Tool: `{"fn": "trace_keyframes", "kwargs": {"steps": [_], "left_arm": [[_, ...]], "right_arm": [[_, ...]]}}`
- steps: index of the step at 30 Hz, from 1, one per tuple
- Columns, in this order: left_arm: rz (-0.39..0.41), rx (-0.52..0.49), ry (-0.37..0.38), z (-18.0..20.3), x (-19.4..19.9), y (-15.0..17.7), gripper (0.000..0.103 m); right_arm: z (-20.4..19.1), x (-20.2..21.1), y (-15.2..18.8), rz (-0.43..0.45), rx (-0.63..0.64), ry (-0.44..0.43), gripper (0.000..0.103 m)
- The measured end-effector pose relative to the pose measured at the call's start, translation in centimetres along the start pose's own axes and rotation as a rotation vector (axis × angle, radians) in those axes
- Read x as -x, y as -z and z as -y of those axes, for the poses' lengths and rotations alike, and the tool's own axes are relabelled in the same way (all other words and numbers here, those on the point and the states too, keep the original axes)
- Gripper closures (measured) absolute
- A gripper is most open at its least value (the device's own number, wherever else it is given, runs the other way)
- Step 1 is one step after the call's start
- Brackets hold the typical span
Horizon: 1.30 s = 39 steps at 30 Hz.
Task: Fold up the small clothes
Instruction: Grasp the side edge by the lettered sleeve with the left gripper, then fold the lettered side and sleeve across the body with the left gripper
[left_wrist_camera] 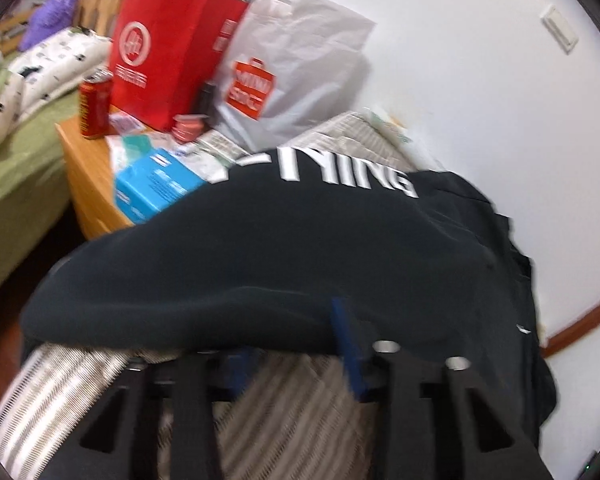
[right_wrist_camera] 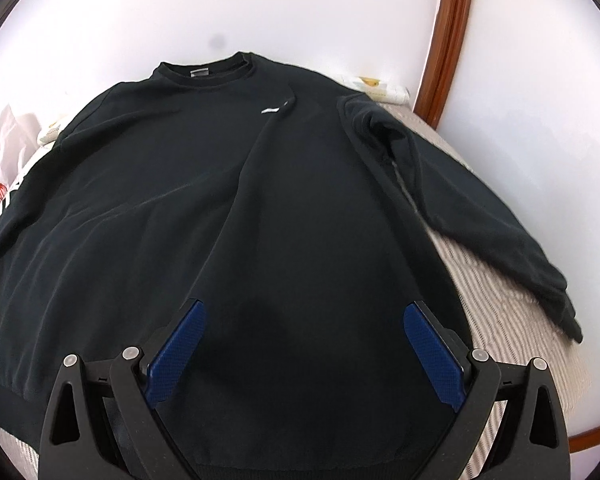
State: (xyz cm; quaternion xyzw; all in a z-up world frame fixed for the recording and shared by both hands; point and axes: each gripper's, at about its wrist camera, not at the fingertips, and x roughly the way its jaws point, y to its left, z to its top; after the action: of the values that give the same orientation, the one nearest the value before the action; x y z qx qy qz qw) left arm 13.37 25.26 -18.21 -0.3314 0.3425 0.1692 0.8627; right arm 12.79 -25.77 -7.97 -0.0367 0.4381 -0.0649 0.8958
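A black sweatshirt [right_wrist_camera: 228, 184] lies flat, front up, on a striped cover [right_wrist_camera: 500, 280], with its collar at the far side and one sleeve [right_wrist_camera: 480, 216] stretched out to the right. My right gripper [right_wrist_camera: 304, 306] hovers open above the lower body of the sweatshirt, with nothing between its blue pads [right_wrist_camera: 180, 344]. In the blurred left wrist view the other sleeve [left_wrist_camera: 260, 248], printed with white letters, humps up over my left gripper [left_wrist_camera: 288, 328]. Its jaws stand narrow with the sleeve's edge between them. One blue pad [left_wrist_camera: 346, 344] presses the cloth; the other is hidden under it.
Beyond the sleeve stands a wooden bedside table [left_wrist_camera: 84, 184] with a red bag [left_wrist_camera: 168, 56], a grey bag [left_wrist_camera: 296, 68], a red can [left_wrist_camera: 95, 104] and a blue box [left_wrist_camera: 156, 184]. A bed with a green sheet [left_wrist_camera: 24, 168] lies to the left. A white wall [left_wrist_camera: 500, 100] with a wooden baseboard [right_wrist_camera: 448, 40] runs behind.
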Motion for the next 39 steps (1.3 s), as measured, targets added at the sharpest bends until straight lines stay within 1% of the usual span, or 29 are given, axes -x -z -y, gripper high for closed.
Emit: {"fn": "trace_keyframes", "kwargs": {"steps": [1, 3, 4, 6, 7, 10, 13, 15, 16, 18, 21, 23, 25, 29, 32, 33, 34, 35, 37, 39], "left_arm": [[0.008, -0.013, -0.031, 0.2, -0.2, -0.2, 0.086], [0.016, -0.029, -0.036, 0.6, -0.2, -0.6, 0.093], [0.043, -0.045, -0.031, 1.3, 0.3, -0.9, 0.094], [0.08, -0.092, -0.062, 2.9, 1.2, -1.5, 0.094], [0.106, -0.13, -0.073, 4.2, 2.0, -2.0, 0.095], [0.146, -0.193, -0.023, 7.4, 3.7, -3.0, 0.096], [0.206, -0.292, 0.014, 12.2, 5.2, -3.5, 0.096], [0.207, -0.349, 0.07, 16.2, 5.5, -3.6, 0.096], [0.206, -0.368, 0.088, 17.5, 5.4, -3.6, 0.096], [0.192, -0.461, 0.134, 22.0, 4.8, -2.7, 0.096], [0.113, -0.595, 0.172, 27.3, 2.6, -0.1, 0.096], [0.068, -0.66, 0.186, 29.8, 1.1, 1.7, 0.096], [0.026, -0.703, 0.193, 31.4, -0.4, 3.5, 0.096], [-0.079, -0.715, 0.19, 32.9, -3.3, 6.1, 0.096], [-0.1, -0.741, 0.17, 33.2, -4.3, 7.6, 0.095], [-0.111, -0.746, 0.161, 33.5, -4.5, 8.0, 0.092], [-0.137, -0.745, 0.156, 33.3, -4.7, 8.3, 0.087], [-0.157, -0.734, 0.161, 33.3, -4.6, 8.6, 0.085], [-0.17, -0.715, 0.186, 32.9, -4.0, 8.9, 0.084], [-0.16, -0.717, 0.204, 32.5, -3.0, 8.9, 0.082]], "right_arm": [[0.0, 0.1, -0.1, 0.007, 0.008, -0.003, 0.005], [-0.1, 0.1, -0.2, 0.014, 0.024, -0.003, 0.005], [-0.1, 0.1, -0.2, 0.016, 0.031, 0.001, 0.005], [0.0, 0.2, -0.2, 0.027, 0.043, 0.006, 0.005], [0.1, 0.2, -0.3, 0.035, 0.049, 0.001, 0.005], [0.5, 0.2, -0.7, 0.043, 0.055, -0.03, 0.005], [1.4, 0.3, -1.4, 0.055, 0.043, -0.045, 0.005], [2.1, 0.6, -1.8, 0.069, 0.037, -0.055, 0.005], [2.6, 0.8, -1.9, 0.079, 0.034, -0.063, 0.005], [3.5, 1.2, -2.3, 0.099, 0.029, -0.061, 0.005], [4.8, 1.5, -2.4, 0.124, 0.033, -0.046, 0.005], [5.7, 1.4, -2.3, 0.126, 0.026, -0.041, 0.005], [6.7, 0.9, -1.9, 0.117, 0.018, -0.026, 0.005], [8.6, 0.5, -0.8, 0.1, 0.003, 0.032, 0.005], [10.3, 0.3, 0.1, 0.087, -0.029, 0.038, 0.005], [10.8, 0.2, 0.3, 0.079, -0.039, 0.039, 0.005], [11.0, 0.1, 0.4, 0.072, -0.041, 0.041, 0.005], [11.1, 0.0, 0.5, 0.068, -0.039, 0.045, 0.005], [10.9, 0.2, 0.5, 0.075, -0.029, 0.05, 0.005], [10.3, 0.4, 0.1, 0.09, -0.012, 0.045, 0.005]]}}
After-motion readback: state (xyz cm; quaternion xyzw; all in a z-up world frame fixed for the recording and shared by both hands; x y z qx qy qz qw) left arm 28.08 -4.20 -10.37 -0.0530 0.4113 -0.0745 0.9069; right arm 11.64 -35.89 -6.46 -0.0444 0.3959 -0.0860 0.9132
